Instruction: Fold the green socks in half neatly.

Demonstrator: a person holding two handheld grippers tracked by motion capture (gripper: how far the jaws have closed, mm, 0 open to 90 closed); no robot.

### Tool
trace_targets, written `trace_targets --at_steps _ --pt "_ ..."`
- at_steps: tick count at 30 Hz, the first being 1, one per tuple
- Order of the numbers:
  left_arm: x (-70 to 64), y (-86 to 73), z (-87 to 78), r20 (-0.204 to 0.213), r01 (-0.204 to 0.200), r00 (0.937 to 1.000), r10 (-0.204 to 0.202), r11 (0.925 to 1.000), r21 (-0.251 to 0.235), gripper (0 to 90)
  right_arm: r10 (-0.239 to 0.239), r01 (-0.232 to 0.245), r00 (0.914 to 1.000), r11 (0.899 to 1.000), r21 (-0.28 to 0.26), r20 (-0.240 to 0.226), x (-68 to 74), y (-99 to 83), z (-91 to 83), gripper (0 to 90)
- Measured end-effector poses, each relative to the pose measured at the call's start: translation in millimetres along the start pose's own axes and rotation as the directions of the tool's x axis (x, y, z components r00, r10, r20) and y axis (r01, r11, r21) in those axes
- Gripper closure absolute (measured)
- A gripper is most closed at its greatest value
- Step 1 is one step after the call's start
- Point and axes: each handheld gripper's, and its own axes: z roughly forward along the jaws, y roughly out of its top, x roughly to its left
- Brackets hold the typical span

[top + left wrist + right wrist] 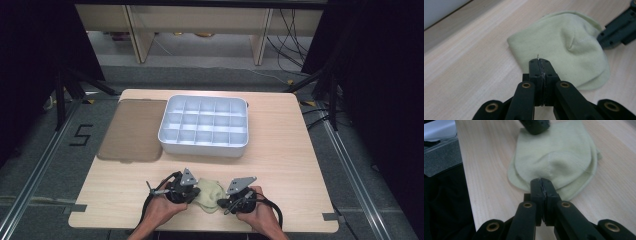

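A pale yellow-green cloth (209, 192) lies crumpled but flat on the wooden table near its front edge, between the two grippers. My left gripper (196, 194) is at the cloth's left edge and my right gripper (223, 202) at its right edge. In the left gripper view the jaws (539, 61) are shut, their tips over the cloth's (564, 45) near edge, and the right gripper (616, 32) touches its far side. In the right gripper view the shut jaws (541, 181) overlap the cloth's (554, 152) hem, with the left gripper (535, 125) beyond. No fabric shows between either pair of jaws.
A white tray (202, 146) divided into several compartments stands at the table's middle back. A flat brown mat (132, 130) lies to its left. Bare wood stretches to the right of the tray and in front of it. Black stands and cables flank the table.
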Motion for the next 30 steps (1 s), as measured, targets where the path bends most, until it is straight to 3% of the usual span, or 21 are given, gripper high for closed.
trace_targets --at_steps 5,7,8,11,12,13,15,16,20,23,25,30 --pt "3.4 5.3 5.6 -0.011 0.012 0.9999 -0.012 0.9999 -0.003 88.0 -0.012 0.012 0.9999 1.000 -0.008 -0.008 0.9 1.2 1.7 89.3" --pt "4.0 7.1 4.2 -0.009 -0.014 0.9999 0.015 0.9998 0.010 86.7 0.000 -0.001 0.9999 1.000 -0.014 -0.015 1.9 2.1 -1.2 89.3" --pt "3.3 6.7 4.4 -0.006 0.007 1.0000 -0.008 0.9999 -0.009 84.7 -0.009 0.009 0.9999 1.000 -0.025 -0.010 1.1 3.0 -2.5 89.3" --pt "5.8 6.1 -2.9 -0.005 0.018 0.9998 -0.018 0.9996 -0.023 81.9 0.002 -0.002 1.0000 0.999 -0.048 -0.005 0.5 4.6 -10.3 89.1" --pt "6.8 5.4 -5.3 -0.007 0.042 0.9991 -0.042 0.9987 -0.028 80.1 -0.002 0.002 1.0000 0.998 -0.060 0.001 -0.4 4.5 -12.1 89.0" --pt "9.5 5.1 -8.4 -0.001 0.035 0.9994 -0.035 0.9991 -0.024 77.6 0.009 -0.009 1.0000 0.998 -0.066 0.004 -1.0 4.4 -14.6 89.0" --pt "12.6 3.6 -11.8 -0.004 0.075 0.9972 -0.075 0.9967 -0.032 71.7 0.005 -0.004 0.9999 0.997 -0.076 0.010 -4.3 3.1 -17.9 88.9" --pt "14.5 3.3 -13.6 0.006 0.079 0.9969 -0.079 0.9966 -0.022 69.3 0.023 -0.023 0.9997 0.997 -0.073 0.006 -4.3 2.2 -19.2 88.8" --pt "15.7 1.7 -10.9 0.022 0.158 0.9872 -0.158 0.9874 0.011 58.2 0.012 -0.012 0.9999 0.996 -0.085 0.001 -7.4 0.6 -19.3 88.1" --pt "16.1 2.0 -6.9 0.024 0.169 0.9851 -0.170 0.9848 0.039 55.0 0.015 -0.015 0.9999 0.996 -0.086 -0.001 -6.8 0.9 -19.8 87.7" --pt "15.3 2.5 -4.6 0.041 0.192 0.9802 -0.194 0.9803 0.046 52.6 0.016 -0.016 0.9999 0.996 -0.085 -0.004 -6.7 1.0 -19.5 86.9" --pt "12.6 2.1 1.2 0.035 0.164 0.9855 -0.166 0.9847 0.060 54.3 0.036 -0.036 0.9993 0.995 -0.088 -0.003 -5.7 0.6 -20.6 86.5"
